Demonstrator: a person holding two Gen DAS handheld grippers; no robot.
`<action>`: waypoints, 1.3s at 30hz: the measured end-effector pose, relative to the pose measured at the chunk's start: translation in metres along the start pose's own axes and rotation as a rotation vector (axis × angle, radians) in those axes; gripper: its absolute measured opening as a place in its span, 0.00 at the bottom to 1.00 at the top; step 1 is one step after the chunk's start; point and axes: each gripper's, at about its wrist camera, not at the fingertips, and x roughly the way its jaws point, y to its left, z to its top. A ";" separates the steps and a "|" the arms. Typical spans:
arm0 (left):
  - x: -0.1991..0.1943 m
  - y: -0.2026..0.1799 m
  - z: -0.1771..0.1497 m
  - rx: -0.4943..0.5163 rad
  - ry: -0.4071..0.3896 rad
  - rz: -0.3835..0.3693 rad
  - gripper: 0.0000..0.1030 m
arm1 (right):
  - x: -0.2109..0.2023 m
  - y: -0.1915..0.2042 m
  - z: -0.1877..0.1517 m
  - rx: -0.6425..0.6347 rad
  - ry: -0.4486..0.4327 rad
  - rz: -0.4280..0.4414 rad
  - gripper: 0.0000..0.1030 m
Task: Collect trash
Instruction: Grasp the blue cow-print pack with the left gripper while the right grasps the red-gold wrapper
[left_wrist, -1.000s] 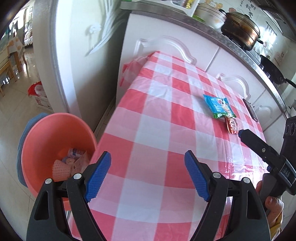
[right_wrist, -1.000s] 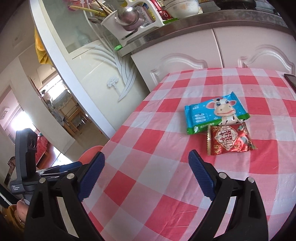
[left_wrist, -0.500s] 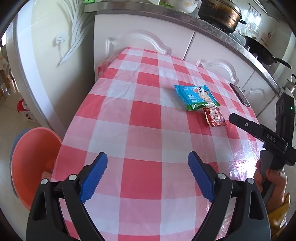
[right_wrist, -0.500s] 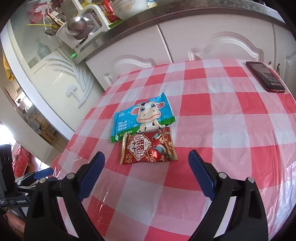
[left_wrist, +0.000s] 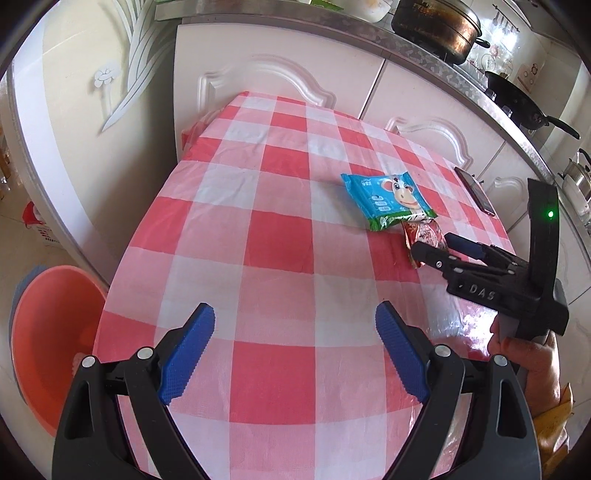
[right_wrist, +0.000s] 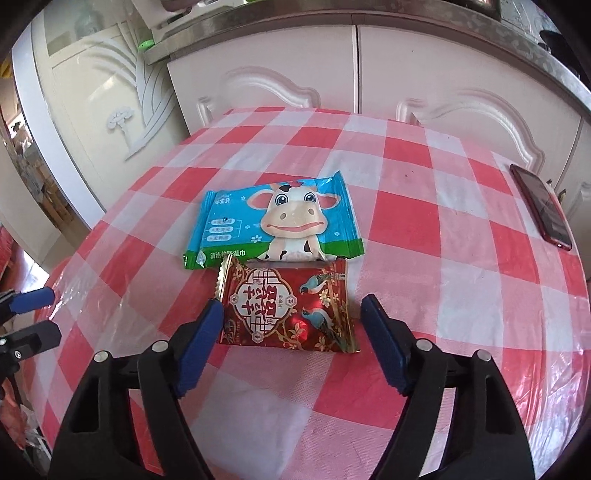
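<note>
Red wrapper (right_wrist: 286, 308) flat between spread fingers of right claw (right_wrist: 291, 343)

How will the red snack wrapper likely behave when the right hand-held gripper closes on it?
The red snack wrapper lies flat and thin, so it is probably light and floppy. Its glossy foil may slip on the plastic-covered tablecloth. The open right hand-held gripper straddles it and may crumple it.

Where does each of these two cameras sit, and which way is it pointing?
Left wrist: on the left gripper, facing across the checked table toward the cabinets; right gripper and a hand show.
Right wrist: on the right gripper, low over the red wrapper; the left gripper's tips show.
Shared: red wrapper, cow wet-wipes pack, phone.
</note>
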 end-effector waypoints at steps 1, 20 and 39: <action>0.001 -0.002 0.002 0.006 -0.001 -0.007 0.86 | 0.000 0.001 0.000 -0.013 -0.001 -0.019 0.66; 0.062 -0.092 0.060 0.413 -0.002 -0.069 0.87 | -0.025 -0.108 -0.004 0.250 -0.073 -0.024 0.37; 0.132 -0.128 0.092 0.601 0.063 -0.029 0.87 | -0.005 -0.094 0.011 0.207 -0.047 -0.127 0.87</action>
